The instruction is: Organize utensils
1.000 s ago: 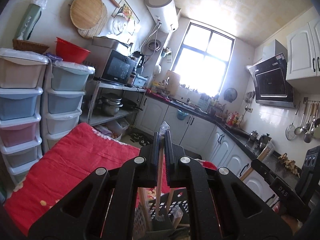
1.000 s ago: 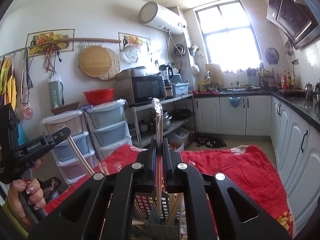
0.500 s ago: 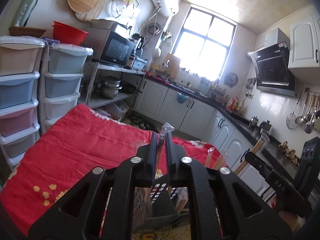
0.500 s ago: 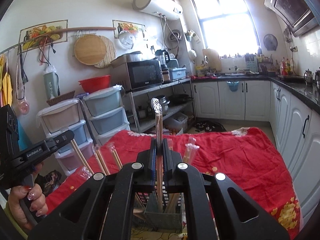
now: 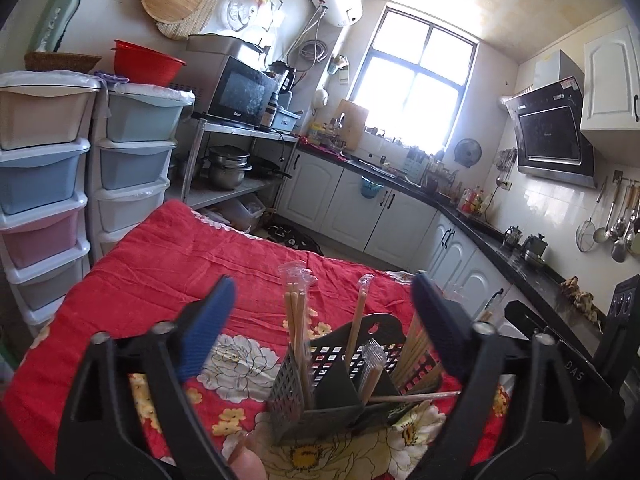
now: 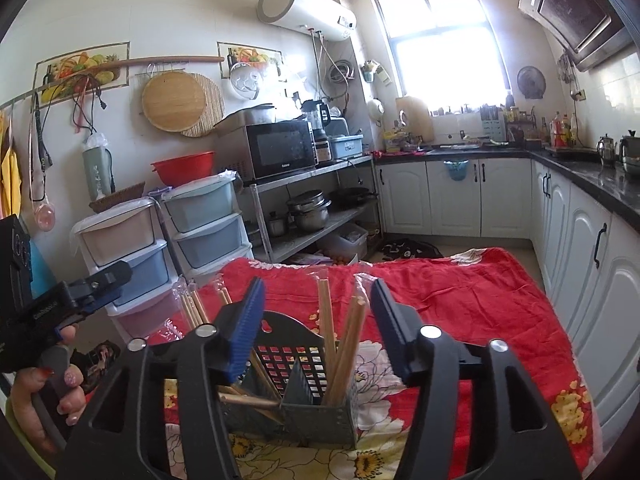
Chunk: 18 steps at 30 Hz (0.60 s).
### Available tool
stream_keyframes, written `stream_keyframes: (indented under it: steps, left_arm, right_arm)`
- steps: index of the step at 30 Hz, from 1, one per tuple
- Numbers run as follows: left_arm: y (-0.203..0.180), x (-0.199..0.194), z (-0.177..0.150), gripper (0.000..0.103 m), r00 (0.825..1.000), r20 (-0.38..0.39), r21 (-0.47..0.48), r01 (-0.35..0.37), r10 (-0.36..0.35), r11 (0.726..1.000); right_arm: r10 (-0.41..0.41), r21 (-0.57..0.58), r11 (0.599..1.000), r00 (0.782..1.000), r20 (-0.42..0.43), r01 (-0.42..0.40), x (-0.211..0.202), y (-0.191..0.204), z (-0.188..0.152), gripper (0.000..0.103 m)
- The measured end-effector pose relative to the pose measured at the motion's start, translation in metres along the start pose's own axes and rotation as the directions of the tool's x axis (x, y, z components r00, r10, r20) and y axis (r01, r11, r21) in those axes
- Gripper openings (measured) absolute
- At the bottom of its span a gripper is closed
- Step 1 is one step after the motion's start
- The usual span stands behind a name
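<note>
Table under red floral cloth (image 5: 168, 276); grey slotted utensil caddy (image 5: 320, 408) standing on it

Left black two-finger gripper with blue ribbed pads (image 5: 320, 320) tilted slightly downward, jaws just opened wide, nothing pressed between pads; person's left hand with painted nails (image 6: 44, 396) wrapped round its handle, seen at right-wrist view's left edge; right black two-finger gripper with blue pads (image 6: 318, 324) tilted slightly downward, jaws just opened partway, pads touching nothing.

Upright chopsticks (image 6: 344, 344) crowding caddy (image 6: 296, 364) opening
</note>
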<state>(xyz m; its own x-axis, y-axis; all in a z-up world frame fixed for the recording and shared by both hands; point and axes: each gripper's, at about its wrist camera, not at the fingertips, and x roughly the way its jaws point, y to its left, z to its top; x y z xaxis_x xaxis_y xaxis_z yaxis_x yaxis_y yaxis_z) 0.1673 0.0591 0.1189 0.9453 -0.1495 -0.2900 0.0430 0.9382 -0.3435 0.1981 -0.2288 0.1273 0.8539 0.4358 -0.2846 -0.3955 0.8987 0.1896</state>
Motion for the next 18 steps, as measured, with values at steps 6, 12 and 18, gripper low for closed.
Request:
stream_keyframes:
  steps: [6, 12, 18]
  left_arm:
    - [0.004, -0.019, 0.002, 0.092, 1.000, 0.020, -0.021, -0.008, 0.008, 1.000]
    - [0.008, -0.031, -0.003, 0.092, 0.999, 0.001, -0.029, -0.049, 0.049, 0.998]
    - [0.010, -0.042, -0.014, 0.092, 0.998, -0.016, -0.014, -0.069, 0.068, 0.998]
  right_arm:
    - [-0.027, -0.026, 0.999, 0.999, 0.028, 0.028, -0.022, 0.000, -0.003, 0.073]
    - [-0.035, -0.053, 0.998, 0.999, 0.032, 0.036, -0.041, 0.004, -0.012, 0.082]
    - [-0.046, -0.069, 0.996, 0.999, 0.028, 0.048, -0.057, 0.008, -0.028, 0.088]
